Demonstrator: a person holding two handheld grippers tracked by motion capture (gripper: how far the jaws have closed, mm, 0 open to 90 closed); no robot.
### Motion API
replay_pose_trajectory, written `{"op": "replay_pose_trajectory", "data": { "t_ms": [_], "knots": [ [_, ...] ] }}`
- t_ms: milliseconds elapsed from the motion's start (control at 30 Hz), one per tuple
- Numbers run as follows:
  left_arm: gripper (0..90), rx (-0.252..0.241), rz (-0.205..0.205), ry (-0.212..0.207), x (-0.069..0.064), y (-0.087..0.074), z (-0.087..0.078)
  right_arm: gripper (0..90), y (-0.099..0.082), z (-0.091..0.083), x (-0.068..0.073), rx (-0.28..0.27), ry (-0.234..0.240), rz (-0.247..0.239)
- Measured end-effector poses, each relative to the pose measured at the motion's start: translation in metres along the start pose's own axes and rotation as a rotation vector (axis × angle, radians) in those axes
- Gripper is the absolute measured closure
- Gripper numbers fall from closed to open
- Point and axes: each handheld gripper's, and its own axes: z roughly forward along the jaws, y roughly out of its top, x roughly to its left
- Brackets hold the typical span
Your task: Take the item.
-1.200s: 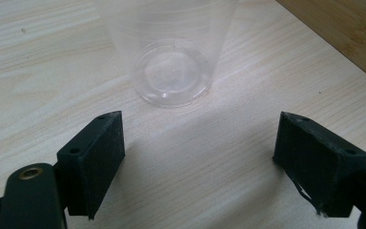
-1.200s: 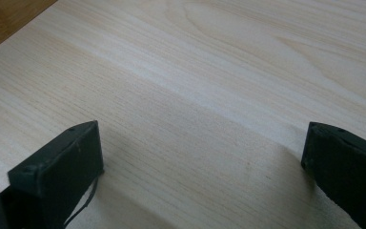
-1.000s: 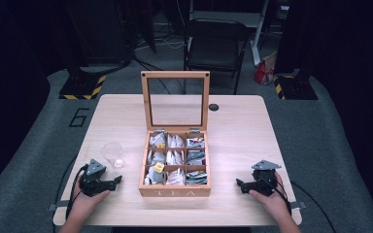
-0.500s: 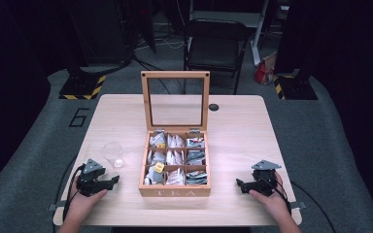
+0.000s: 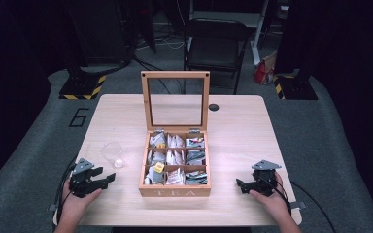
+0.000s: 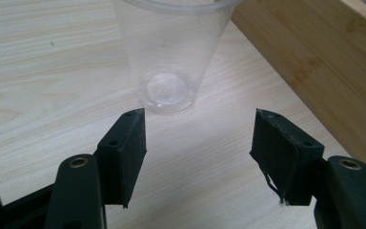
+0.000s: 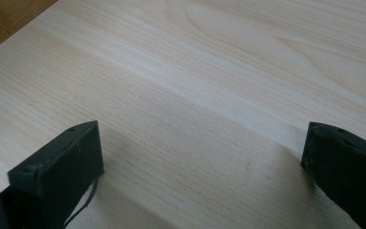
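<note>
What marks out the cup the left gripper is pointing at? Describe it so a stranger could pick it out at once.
Start at the open wooden tea box in the middle of the table. Just to its left, ahead of the left gripper, whose jaws have just been closing with nothing between them, stands the cup. It is the one see-through plastic thing, upright and empty.

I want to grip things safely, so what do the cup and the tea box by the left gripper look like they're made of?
The cup looks like thin clear plastic: glossy, and the table's grain shows through its wall and ringed base. The tea box looks like wood, possibly bamboo, with a smooth honey-toned finish and fine straight grain. Its raised lid holds a see-through pane; glass or acrylic, I cannot tell.
</note>
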Motion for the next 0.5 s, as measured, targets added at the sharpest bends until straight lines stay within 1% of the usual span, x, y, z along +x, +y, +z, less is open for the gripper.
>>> {"op": "replay_pose_trajectory", "data": {
  "t_ms": [67,100,133,167,200,233,267,333,367,433,467,500],
  "knots": [
    [36.5,0.0,0.003,0.001,0.0,0.001,-0.002,0.0,0.0,0.0,0.0,0.0,0.0,0.0],
    [36.9,-0.008,-0.002,0.004,-0.001,0.001,-0.003,0.0,0.0,0.0,0.0,0.0,0.0,0.0],
    [37.2,-0.004,0.006,0.007,-0.001,0.002,-0.004,0.0,0.0,0.0,0.0,0.0,0.0,0.0],
    [37.3,-0.012,-0.002,0.007,-0.002,0.002,-0.004,0.0,0.0,0.0,0.0,0.0,0.0,0.0],
    [37.6,-0.004,0.002,0.004,-0.002,0.003,-0.005,0.0,0.0,0.0,0.0,-0.001,0.0,0.0],
    [38.1,-0.004,-0.011,-0.004,-0.003,0.004,-0.006,0.0,0.0,0.0,0.0,0.0,0.0,0.0],
    [38.6,-0.006,-0.011,-0.004,-0.004,0.004,-0.006,0.0,0.0,0.0,0.0,0.0,0.0,0.0],
    [39.6,0.006,0.004,-0.003,-0.005,0.006,-0.007,0.0,0.0,0.0,0.0,0.0,0.0,0.0],
    [39.6,0.014,0.017,0.004,-0.006,0.007,-0.009,0.0,0.0,0.0,0.0,-0.001,0.001,-0.001],
    [39.6,0.002,0.025,0.012,-0.008,0.008,-0.011,0.0,0.0,0.0,0.0,0.0,0.001,0.001],
    [39.6,-0.009,0.021,0.012,-0.009,0.008,-0.012,0.0,0.0,0.0,0.0,-0.001,0.0,0.003],
    [39.6,-0.002,0.032,0.008,-0.008,0.009,-0.014,0.0,0.0,0.0,0.0,0.0,0.001,0.007]
  ]
}}
